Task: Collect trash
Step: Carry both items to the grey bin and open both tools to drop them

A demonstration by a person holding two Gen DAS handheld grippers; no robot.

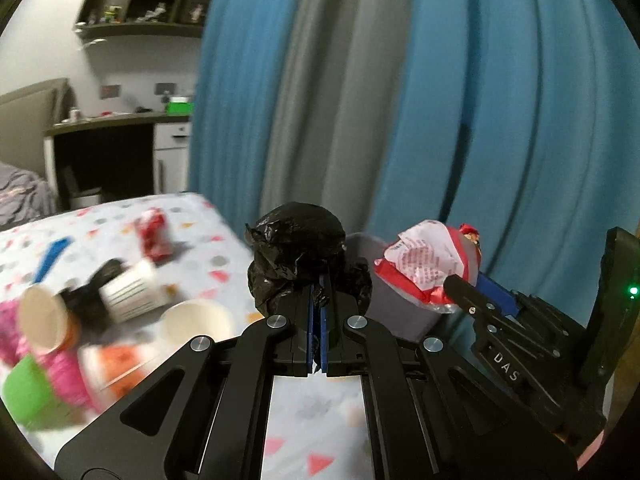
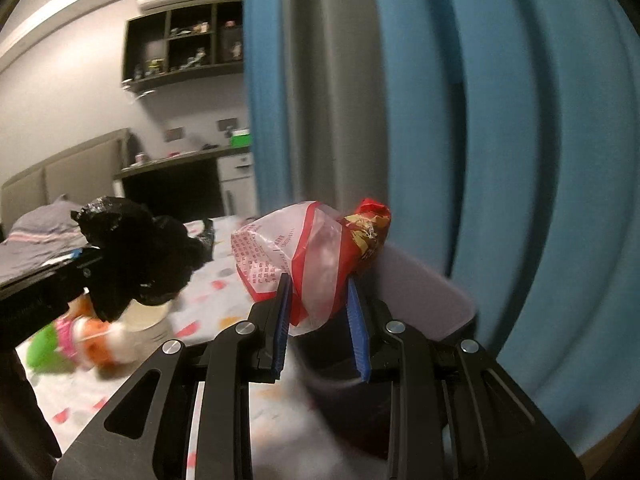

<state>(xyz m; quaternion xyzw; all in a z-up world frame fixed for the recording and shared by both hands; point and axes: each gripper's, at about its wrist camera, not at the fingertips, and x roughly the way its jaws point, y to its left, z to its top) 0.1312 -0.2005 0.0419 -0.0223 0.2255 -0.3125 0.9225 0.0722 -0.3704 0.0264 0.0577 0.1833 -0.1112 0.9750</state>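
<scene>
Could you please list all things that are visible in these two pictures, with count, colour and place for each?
black plastic bag: one, black, crumpled, held in the left gripper
snack wrapper: one, red, white and clear, held in the right gripper
bin: one, grey, at the table edge by the curtain
paper cups: about three, white or tan inside, on the table, blurred
red packet: one, far side of the table
tablecloth: one, white with coloured spots
curtain: one, blue and grey, behind
left gripper: black, blue pads, shut on the bag
right gripper: black, blue pads, shut on the wrapper
</scene>
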